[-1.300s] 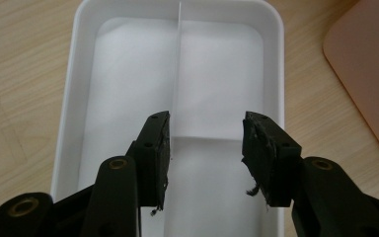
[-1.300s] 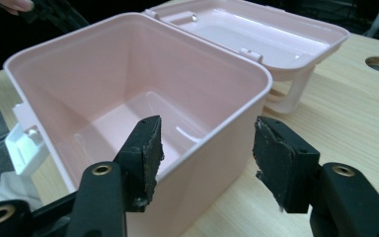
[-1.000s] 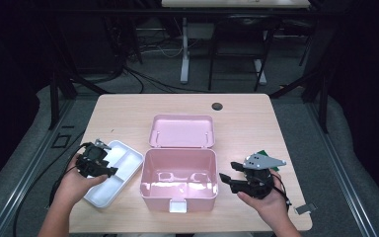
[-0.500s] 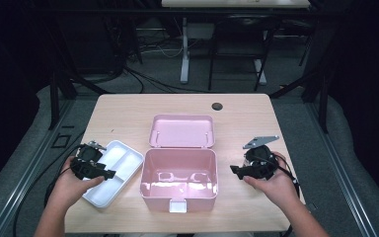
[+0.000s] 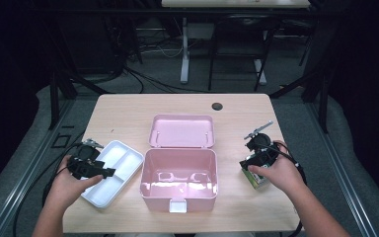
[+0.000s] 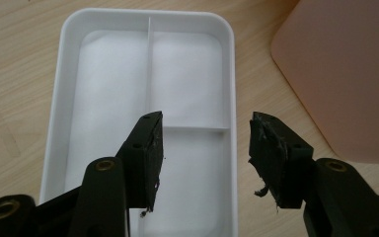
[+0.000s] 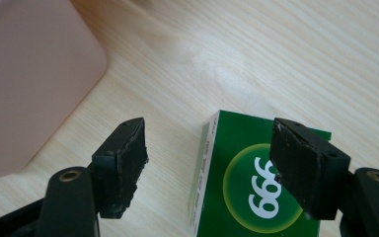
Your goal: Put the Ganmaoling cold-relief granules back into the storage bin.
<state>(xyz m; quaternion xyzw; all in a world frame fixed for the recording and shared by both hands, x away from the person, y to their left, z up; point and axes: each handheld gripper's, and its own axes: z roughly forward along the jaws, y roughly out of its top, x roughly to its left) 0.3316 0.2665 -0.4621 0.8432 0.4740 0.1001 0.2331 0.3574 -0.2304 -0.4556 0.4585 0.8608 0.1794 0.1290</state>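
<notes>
Right gripper view, green box under open right hand-held gripper

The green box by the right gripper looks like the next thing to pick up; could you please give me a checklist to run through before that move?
1. Right gripper open: ok, both jaws stand apart and press on nothing.
2. Green box between the jaws: not ok, one jaw hangs over its printed top and its near edge lies in the gap.
3. Green box flat on the table: ok.
4. Pink case open and free to receive it: ok, lid back and the inside bare.
5. Left gripper out of the way: ok, open above the white tray.
6. Jaws level with the box's sides: cannot tell.
</notes>
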